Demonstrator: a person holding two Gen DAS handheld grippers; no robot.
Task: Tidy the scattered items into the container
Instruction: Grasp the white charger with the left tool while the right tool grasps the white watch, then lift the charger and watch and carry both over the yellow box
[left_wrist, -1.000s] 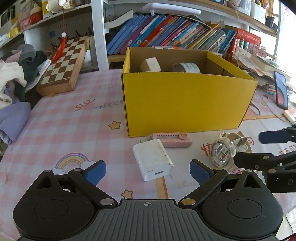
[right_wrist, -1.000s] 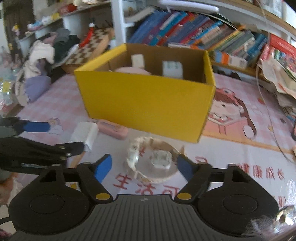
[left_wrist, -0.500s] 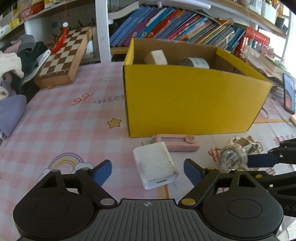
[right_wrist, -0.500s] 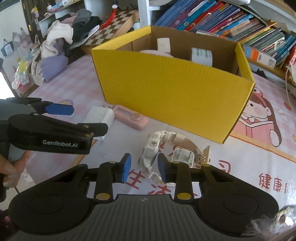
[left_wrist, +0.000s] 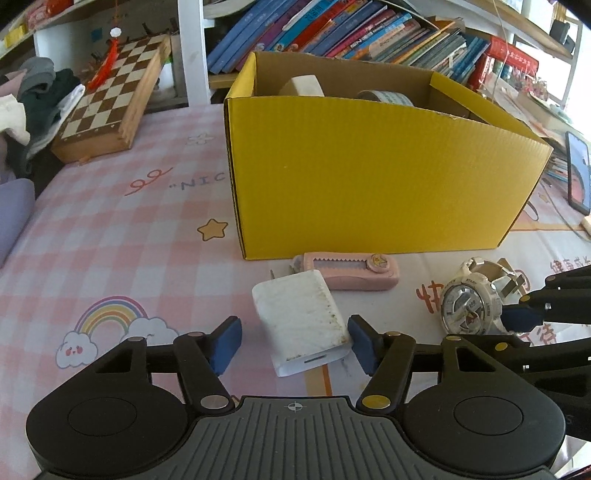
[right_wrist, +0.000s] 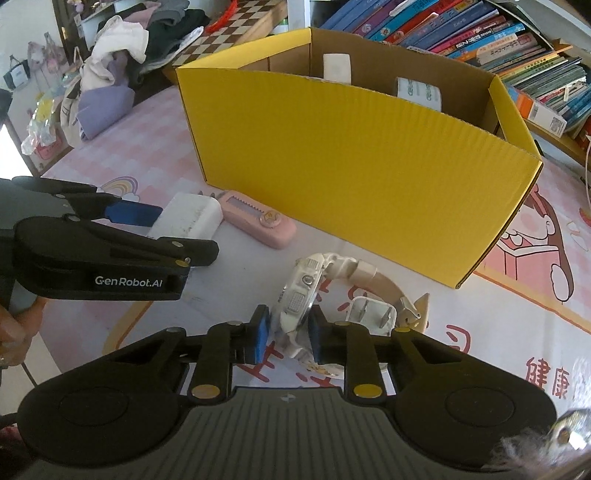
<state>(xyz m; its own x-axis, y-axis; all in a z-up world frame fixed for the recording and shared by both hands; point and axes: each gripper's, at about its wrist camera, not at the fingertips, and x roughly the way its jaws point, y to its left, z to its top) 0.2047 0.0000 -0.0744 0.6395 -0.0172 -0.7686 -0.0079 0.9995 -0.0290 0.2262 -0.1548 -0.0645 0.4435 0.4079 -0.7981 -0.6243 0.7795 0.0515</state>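
Note:
A yellow cardboard box stands on the pink tablecloth, with a white block and a tape roll inside. My left gripper is open, its pads either side of a white charger lying on the cloth. A pink utility knife lies just behind it. My right gripper is shut on the case of a white wristwatch. A small white plug sits beside the watch.
A chessboard leans at the back left beside a pile of clothes. Shelves of books run behind the box. A phone lies at the far right.
My right gripper closed on the watch and tipped it onto its edge. My left gripper moved forward and narrowed around the charger.

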